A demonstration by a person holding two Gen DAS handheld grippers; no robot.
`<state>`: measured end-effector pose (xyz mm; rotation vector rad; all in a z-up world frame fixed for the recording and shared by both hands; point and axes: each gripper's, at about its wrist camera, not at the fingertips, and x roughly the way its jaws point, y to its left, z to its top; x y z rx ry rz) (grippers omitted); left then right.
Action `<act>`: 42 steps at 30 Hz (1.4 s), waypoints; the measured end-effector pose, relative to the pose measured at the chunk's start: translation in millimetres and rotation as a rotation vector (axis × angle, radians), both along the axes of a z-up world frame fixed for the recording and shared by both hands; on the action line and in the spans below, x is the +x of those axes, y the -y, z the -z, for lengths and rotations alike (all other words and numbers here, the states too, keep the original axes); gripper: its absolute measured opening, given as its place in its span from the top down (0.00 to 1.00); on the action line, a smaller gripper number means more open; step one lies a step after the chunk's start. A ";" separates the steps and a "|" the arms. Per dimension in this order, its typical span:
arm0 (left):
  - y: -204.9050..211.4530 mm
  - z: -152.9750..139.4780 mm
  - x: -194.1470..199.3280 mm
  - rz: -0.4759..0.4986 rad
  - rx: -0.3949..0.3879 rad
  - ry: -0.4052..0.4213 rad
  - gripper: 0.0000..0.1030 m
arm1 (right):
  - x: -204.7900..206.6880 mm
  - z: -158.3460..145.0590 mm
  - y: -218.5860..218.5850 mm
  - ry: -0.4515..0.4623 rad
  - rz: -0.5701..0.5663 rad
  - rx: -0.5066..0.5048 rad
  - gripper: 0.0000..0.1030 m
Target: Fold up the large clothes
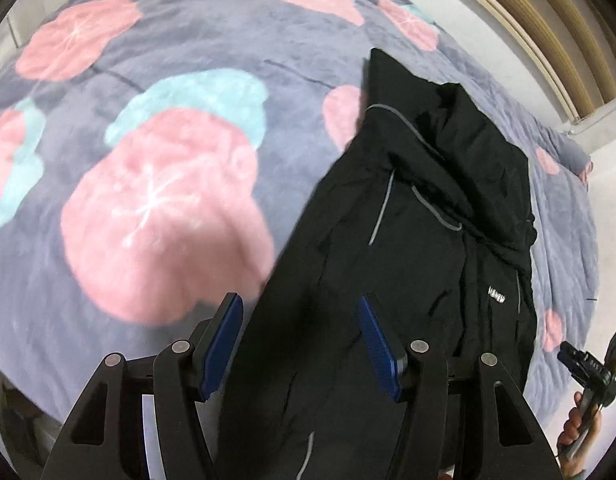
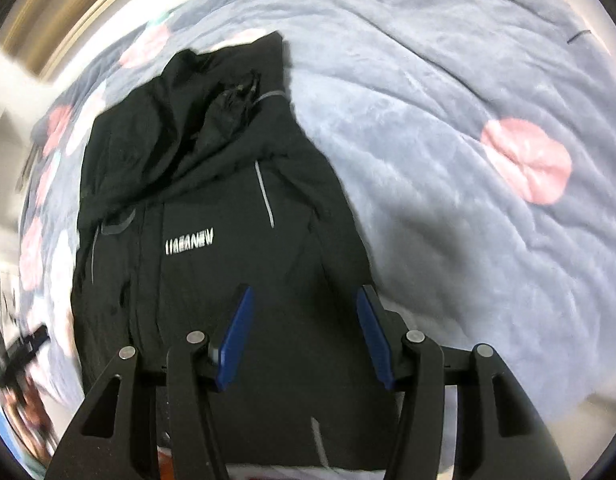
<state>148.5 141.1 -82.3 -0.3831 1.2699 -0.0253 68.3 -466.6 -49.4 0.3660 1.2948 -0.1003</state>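
Black jacket (image 1: 420, 240) is laid flat on the bed, on a grey blanket (image 1: 187, 60) printed with pink and teal blobs. Left hand-held gripper (image 1: 299, 344) is seen open, blue pads (image 1: 223, 344) spread wide; the jacket's lower part lies under and between the fingers, its left edge running just inside the left pad, nothing pinched. Right hand-held gripper (image 2: 303, 336) is also open, jaws apart over the jacket's lower front; the jacket (image 2: 211, 208) extends away from it toward the hood, which is bunched at the far end. The garment's right edge is seen just beside the right pad (image 2: 374, 340), with bare blanket (image 2: 448, 100) beyond. White chest lettering (image 2: 189, 246) is blurred; it reads roughly "LIMEANEW", exact letters cannot be confirmed. In the left wrist view the same print (image 1: 497, 295) is too small to read. Grey reflective piping (image 2: 265, 194) is visible on chest and hem. The right hand-held gripper, held in a hand, is visible at the left view's lower right edge (image 1: 588, 368).
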 end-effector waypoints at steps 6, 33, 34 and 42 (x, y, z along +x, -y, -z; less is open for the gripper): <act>-15.8 22.5 -30.7 -0.019 -0.034 -0.088 0.40 | -34.7 23.0 -3.3 -0.060 -0.080 0.036 0.37; -25.0 99.4 -80.4 0.034 -0.140 -0.301 0.40 | -96.7 105.7 -16.8 -0.252 -0.067 0.057 0.35; -19.6 98.9 -79.8 0.063 -0.144 -0.302 0.40 | -96.9 103.2 -18.8 -0.244 -0.081 0.054 0.41; 8.6 89.0 -76.3 0.210 -0.127 -0.272 0.66 | -102.3 94.8 -19.7 -0.231 -0.149 0.095 0.55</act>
